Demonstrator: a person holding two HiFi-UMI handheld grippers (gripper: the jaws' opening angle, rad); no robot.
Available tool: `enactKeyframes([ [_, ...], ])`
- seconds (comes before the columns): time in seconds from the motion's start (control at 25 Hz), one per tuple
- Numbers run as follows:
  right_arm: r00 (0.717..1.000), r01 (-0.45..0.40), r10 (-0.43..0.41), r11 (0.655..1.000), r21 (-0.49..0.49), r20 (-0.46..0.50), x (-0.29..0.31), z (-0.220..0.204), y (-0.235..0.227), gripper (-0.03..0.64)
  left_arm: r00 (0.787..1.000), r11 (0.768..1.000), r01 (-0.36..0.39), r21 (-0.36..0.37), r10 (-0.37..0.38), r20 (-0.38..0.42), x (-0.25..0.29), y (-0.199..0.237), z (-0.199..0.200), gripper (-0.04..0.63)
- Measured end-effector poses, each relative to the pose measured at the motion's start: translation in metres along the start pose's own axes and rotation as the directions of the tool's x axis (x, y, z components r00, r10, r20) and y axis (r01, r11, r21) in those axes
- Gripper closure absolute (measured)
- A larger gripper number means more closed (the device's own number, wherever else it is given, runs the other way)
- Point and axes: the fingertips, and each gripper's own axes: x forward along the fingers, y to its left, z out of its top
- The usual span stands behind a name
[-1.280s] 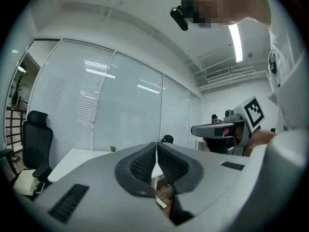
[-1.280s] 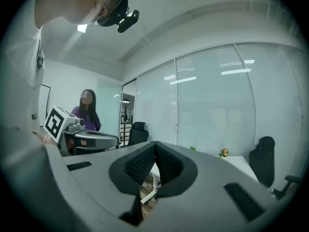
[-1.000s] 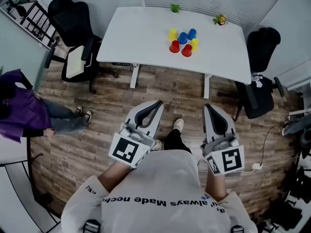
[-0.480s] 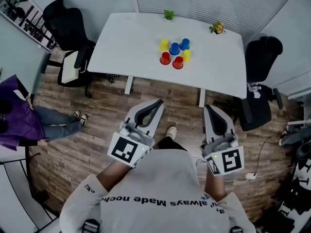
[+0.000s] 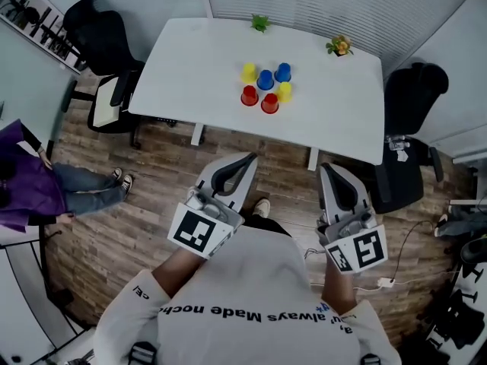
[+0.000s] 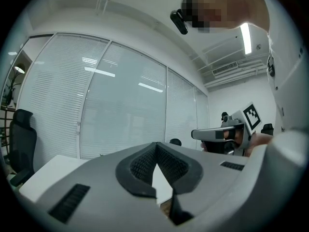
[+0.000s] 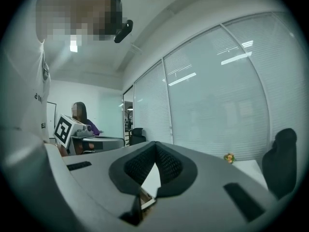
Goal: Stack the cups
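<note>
Left claw [image 6: 155, 147] and right claw [image 7: 155, 147] sit closed tip to tip, empty; their own views show blinds [image 6: 120, 105]. Only the head view shows the six cups [image 5: 265, 80], red, yellow and blue, clustered on the white surface [image 5: 190, 67], well ahead of both.
</note>
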Motion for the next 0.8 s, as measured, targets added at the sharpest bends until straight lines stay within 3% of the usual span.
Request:
enactKeyframes([
  [0.44,0.999,0.01,-0.012,0.997,-0.073,-0.032,0.027,0.0,-0.026,0.609,1.0,1.0,-0.012,-0.011,0.012,-0.009,0.034,0.018,-0.006,0.575],
  [0.8,0.999,-0.001,-0.002,0.996,-0.088,-0.041,0.078,0.005,-0.054,0.61,1.0,1.0,-0.027,-0.007,0.027,0.002,0.071,0.062,-0.004,0.575],
])
